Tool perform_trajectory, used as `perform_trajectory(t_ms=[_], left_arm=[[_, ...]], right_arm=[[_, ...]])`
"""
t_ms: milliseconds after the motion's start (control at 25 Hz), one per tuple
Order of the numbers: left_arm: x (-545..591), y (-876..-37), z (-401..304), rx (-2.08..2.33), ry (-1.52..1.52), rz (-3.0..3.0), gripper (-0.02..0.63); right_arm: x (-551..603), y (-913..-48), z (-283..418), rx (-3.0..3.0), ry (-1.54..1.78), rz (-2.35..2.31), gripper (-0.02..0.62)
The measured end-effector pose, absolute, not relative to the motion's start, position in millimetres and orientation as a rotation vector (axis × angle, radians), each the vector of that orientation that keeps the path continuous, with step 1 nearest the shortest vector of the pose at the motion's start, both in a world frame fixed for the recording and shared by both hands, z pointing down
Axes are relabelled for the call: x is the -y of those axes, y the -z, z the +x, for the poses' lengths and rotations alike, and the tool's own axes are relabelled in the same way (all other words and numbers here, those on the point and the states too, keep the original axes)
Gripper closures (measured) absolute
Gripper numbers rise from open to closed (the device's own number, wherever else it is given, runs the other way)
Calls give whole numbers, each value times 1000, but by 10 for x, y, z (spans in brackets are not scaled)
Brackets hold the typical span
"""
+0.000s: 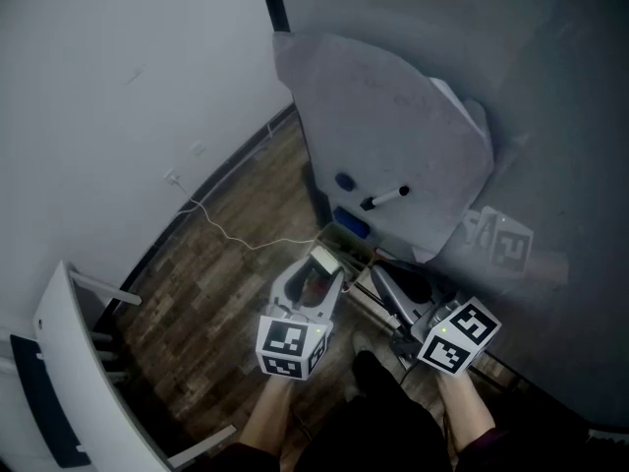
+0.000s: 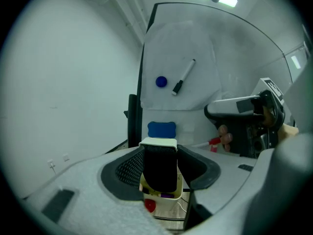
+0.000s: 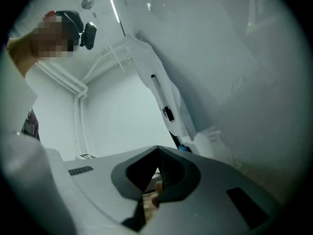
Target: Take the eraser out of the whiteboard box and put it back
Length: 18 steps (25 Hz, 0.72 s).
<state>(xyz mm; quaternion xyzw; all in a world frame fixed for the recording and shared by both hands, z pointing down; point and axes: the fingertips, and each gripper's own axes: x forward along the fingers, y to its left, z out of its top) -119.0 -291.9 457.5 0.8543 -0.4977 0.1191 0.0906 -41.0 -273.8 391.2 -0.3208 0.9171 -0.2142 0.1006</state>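
A grey wall (image 1: pixel 511 47) stands on the far right, with a whiteboard (image 1: pixel 393 116) leaning against it above a wooden floor (image 1: pixel 216 273). The left gripper (image 2: pixel 159 152) is clamped on the eraser (image 2: pixel 159 173), one jaw on each side of its black felt, white back facing far. The eraser sits directly over the cream whiteboard box (image 2: pixel 170 203) at the board's foot; whether its lower end is inside cannot be determined. The right gripper (image 3: pixel 156 153), to the right, has its jaws together, holding nothing. On the board are a blue block (image 2: pixel 161 129), a black marker (image 2: pixel 183 76) and a blue magnet (image 2: pixel 161 82).
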Motion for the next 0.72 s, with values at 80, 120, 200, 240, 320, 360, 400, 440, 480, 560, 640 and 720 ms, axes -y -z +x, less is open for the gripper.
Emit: perform_trajectory(t_ms=[80, 120, 200, 240, 320, 360, 400, 440, 480, 560, 640, 720], left_arm=[[2930, -4643, -1180, 1476, -367, 2533, 403], [2936, -4673, -1175, 1474, -371, 2529, 403], [2949, -4724, -1169, 1477, -380, 2521, 403], [2958, -4744, -1172, 1484, -385, 2516, 403], [2975, -4769, -1182, 1496, -390, 2505, 403], [2981, -4774, -1184, 1495, -387, 2503, 403], [2987, -4774, -1182, 1491, -382, 2503, 402], [2991, -4771, -1177, 1485, -377, 2504, 397], [2993, -4769, -1173, 1479, -375, 2506, 391], [2995, -4770, -1167, 1469, -374, 2506, 388], [2994, -4775, -1170, 1465, -370, 2504, 387], [2989, -4780, -1175, 1461, -364, 2501, 387]], right_arm=[[2744, -3918, -409, -2710, 635, -948, 592], [2747, -3922, -410, -2711, 636, -947, 592], [2748, -3935, -414, -2716, 638, -946, 592], [2748, -3942, -416, -2718, 639, -946, 592], [2750, -3954, -414, -2720, 641, -947, 592], [2752, -3958, -411, -2720, 642, -949, 592], [2755, -3961, -409, -2720, 642, -950, 592], [2758, -3963, -407, -2720, 643, -952, 592], [2761, -3964, -405, -2719, 643, -953, 592], [2768, -3970, -407, -2719, 645, -955, 592], [2771, -3977, -413, -2721, 646, -955, 592], [2772, -3983, -421, -2723, 648, -953, 592]])
